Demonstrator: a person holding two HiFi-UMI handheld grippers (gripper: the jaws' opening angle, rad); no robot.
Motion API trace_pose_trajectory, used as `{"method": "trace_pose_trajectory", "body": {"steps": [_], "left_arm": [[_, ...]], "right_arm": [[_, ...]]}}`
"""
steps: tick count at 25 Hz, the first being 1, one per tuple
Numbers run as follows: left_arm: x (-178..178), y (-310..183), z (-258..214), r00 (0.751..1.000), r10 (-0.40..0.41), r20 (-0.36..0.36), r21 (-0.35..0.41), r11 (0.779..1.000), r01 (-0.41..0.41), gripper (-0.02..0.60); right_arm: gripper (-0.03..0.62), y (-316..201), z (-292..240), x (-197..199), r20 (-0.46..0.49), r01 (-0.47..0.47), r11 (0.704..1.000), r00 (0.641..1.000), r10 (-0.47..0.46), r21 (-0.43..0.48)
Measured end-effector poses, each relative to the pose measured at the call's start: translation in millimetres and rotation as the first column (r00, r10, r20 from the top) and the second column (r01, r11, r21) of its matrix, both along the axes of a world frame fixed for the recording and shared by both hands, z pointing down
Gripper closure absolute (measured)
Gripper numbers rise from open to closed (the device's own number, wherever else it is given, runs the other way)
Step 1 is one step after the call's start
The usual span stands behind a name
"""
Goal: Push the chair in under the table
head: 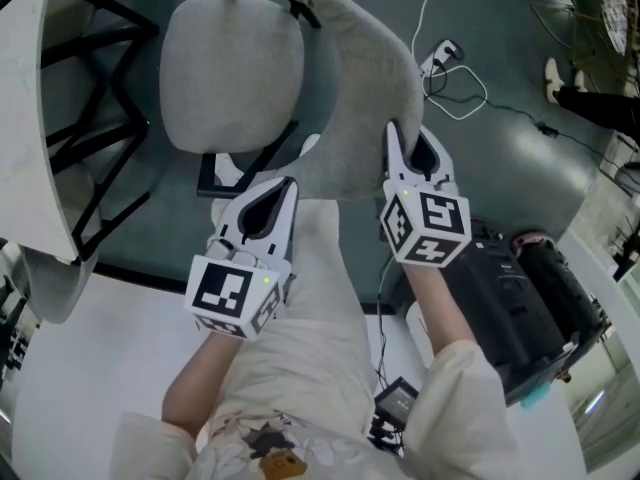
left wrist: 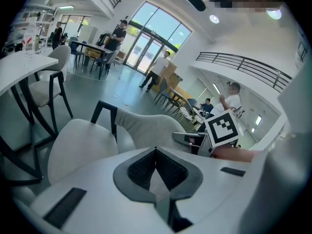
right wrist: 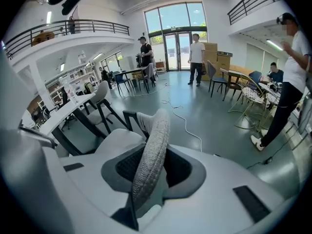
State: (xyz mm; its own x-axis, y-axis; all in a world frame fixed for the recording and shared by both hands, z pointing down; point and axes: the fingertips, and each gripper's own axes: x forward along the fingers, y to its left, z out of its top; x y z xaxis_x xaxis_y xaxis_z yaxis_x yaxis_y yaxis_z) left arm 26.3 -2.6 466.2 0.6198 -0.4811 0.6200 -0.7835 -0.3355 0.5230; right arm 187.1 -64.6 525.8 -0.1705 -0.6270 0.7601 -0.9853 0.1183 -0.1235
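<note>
A grey upholstered chair stands in front of me, its seat [head: 230,68] toward the white table [head: 30,118] at the left, which has black legs. The curved backrest [head: 360,98] sweeps round to the right. My right gripper [head: 415,150] is shut on the backrest's edge [right wrist: 153,150], which runs up between its jaws. My left gripper [head: 290,181] is shut with nothing in it, its tips close to the lower left part of the backrest; whether they touch it I cannot tell. In the left gripper view the seat [left wrist: 83,145] and backrest [left wrist: 146,128] lie just beyond the closed tips [left wrist: 156,151].
A black machine [head: 530,298] sits on the floor at my right. A white cable [head: 450,88] loops over the floor beyond the chair. Another chair [left wrist: 46,89] stands under the table. Several people [right wrist: 196,57] and more tables stand farther off in the hall.
</note>
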Motion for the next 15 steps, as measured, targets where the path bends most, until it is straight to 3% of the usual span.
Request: {"method": "trace_pose_trajectory", "body": {"steps": [15], "left_arm": [[-71,-18,-6,0.999,-0.044,0.015,-0.003,0.999,0.044,0.574]], "right_arm": [[0.485,-20,-4,-86,0.015,0.053,0.999,0.998,-0.053,0.001]]}}
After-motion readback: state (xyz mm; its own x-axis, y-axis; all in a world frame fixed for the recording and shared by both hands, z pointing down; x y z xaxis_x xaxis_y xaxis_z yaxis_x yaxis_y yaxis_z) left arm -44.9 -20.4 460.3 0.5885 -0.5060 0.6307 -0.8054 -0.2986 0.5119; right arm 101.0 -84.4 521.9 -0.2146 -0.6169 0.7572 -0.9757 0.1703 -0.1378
